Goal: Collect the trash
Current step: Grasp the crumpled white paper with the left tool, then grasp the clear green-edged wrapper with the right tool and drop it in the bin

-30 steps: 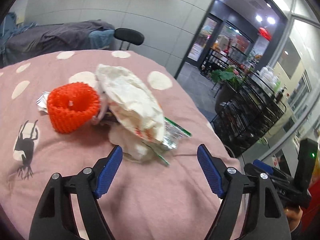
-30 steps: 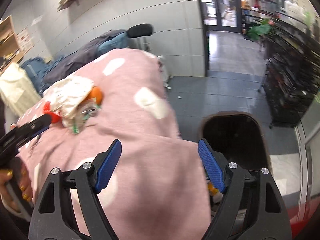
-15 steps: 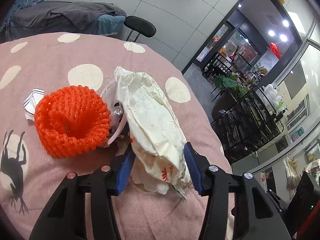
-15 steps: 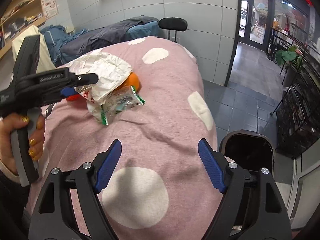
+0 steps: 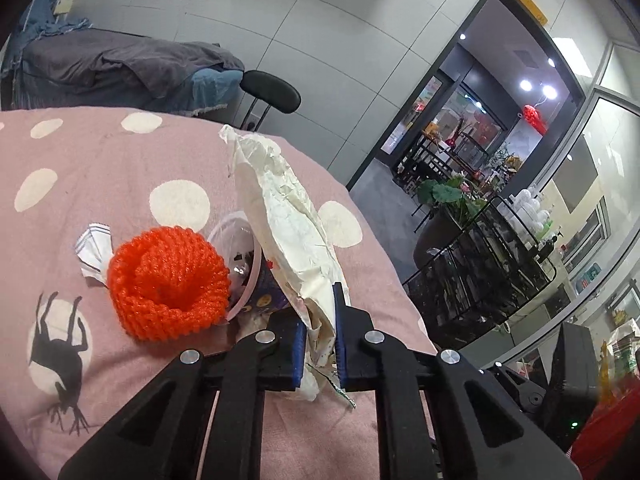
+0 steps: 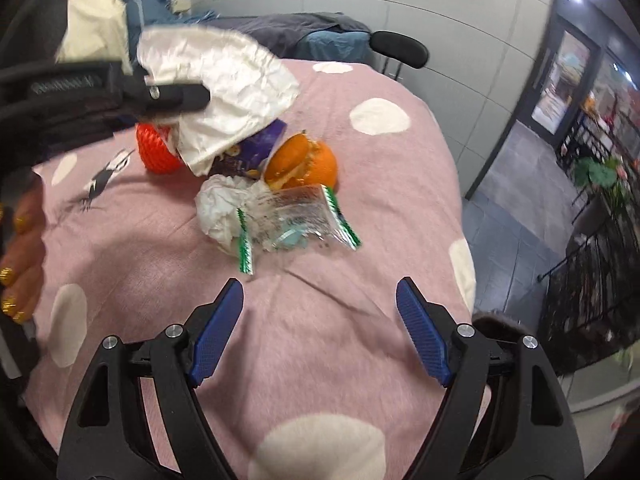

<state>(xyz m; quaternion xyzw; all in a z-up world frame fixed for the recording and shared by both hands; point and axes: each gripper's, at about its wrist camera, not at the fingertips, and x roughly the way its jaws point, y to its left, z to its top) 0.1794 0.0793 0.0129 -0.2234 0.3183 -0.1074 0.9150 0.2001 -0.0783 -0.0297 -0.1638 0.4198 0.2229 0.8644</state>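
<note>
The left gripper (image 5: 318, 344), jaws just closed, pinches the crumpled white paper bag (image 5: 288, 220) by its near end so it lifts clear of the trash pile mid-counter (image 6: 312, 352). The right gripper (image 6: 320, 336) hangs wide and empty. No print is legible.

Matt, crinkled white paper bag (image 5: 296, 232) pinched between ribbed blue plastic pads (image 5: 339, 344); left of these, coarse orange foam netting (image 5: 168, 280). Ahead of the open claw (image 6: 320, 332): glossy clear plastic wrapper (image 6: 296, 220), crumpled tissue (image 6: 220, 208), soft pink cloth (image 6: 320, 360).
</note>
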